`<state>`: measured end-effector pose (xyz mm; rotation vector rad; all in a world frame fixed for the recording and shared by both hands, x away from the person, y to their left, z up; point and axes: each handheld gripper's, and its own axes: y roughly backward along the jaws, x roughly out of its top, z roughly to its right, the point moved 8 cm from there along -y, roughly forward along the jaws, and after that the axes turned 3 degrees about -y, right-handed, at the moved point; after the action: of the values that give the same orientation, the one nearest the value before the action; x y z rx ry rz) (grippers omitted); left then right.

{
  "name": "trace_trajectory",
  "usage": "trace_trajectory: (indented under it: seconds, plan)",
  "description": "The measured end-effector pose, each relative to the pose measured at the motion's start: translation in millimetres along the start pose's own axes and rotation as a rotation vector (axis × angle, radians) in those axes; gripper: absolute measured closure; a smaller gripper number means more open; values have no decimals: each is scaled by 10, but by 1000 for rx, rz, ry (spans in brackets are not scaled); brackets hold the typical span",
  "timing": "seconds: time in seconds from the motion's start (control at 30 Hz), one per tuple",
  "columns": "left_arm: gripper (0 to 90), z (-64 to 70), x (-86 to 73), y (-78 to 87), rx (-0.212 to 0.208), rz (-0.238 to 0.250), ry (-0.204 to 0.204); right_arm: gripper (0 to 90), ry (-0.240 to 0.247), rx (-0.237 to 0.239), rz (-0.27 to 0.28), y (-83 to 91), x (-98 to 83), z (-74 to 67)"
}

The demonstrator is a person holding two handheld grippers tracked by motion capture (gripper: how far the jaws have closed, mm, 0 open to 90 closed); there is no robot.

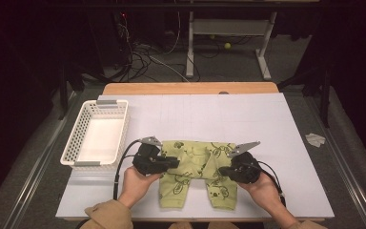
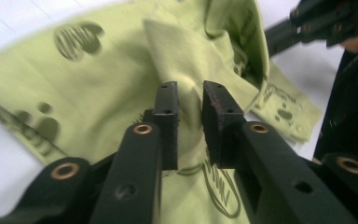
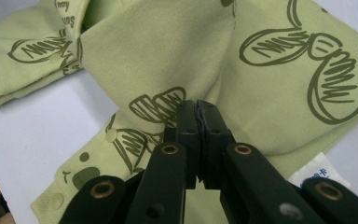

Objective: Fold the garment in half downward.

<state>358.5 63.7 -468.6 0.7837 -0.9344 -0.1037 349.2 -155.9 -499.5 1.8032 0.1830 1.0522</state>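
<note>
A light green baby garment [image 1: 195,167] printed with dark cartoon figures lies near the front edge of the white table [image 1: 219,114], its two legs pointing toward the person. My left gripper [image 1: 174,163] rests over the garment's left side. In the left gripper view its jaws [image 2: 189,100] stand slightly apart, with a raised ridge of the cloth [image 2: 121,70] between them and the pads not pressing on it. My right gripper [image 1: 224,170] is at the garment's right side. Its jaws [image 3: 196,109] are shut together on a fold of the cloth [image 3: 168,56].
A white plastic basket [image 1: 76,143] stands on the table's left side. A white care label [image 3: 314,175] pokes out from under the cloth by the right gripper. Behind the table are desk legs, cables and a yellow ball [image 1: 227,46] on the floor.
</note>
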Motion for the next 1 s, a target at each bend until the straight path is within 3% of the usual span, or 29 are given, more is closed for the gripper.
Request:
trace_trajectory:
  seconds: [0.07,0.1,0.23,0.4,0.47,0.63,0.8,0.87,1.0]
  plan:
    - [695,-11,30,17,10,13,-4,898,3,0,-4,-3,3,-7]
    - [684,-54,102,37,39,16,-13,898,2,0,-7,-5,3,-11]
    - [672,-139,185,-27,65,-11,-3,896,3,0,-6,-12,3,-12]
    - [666,-342,201,-209,85,-42,63,895,1,2,-5,-4,-1,-12]
    - [666,-379,179,-262,91,-62,72,894,6,2,-5,-4,-2,-10]
    - [653,-348,141,-341,87,-94,61,863,4,3,-2,0,-2,-2]
    - [652,-324,106,-386,79,-109,57,790,-49,10,26,80,8,80]
    - [652,-325,98,-393,78,-111,55,794,-59,3,40,127,20,126]
    - [653,-328,102,-405,73,-107,59,892,-74,-40,31,163,84,248]
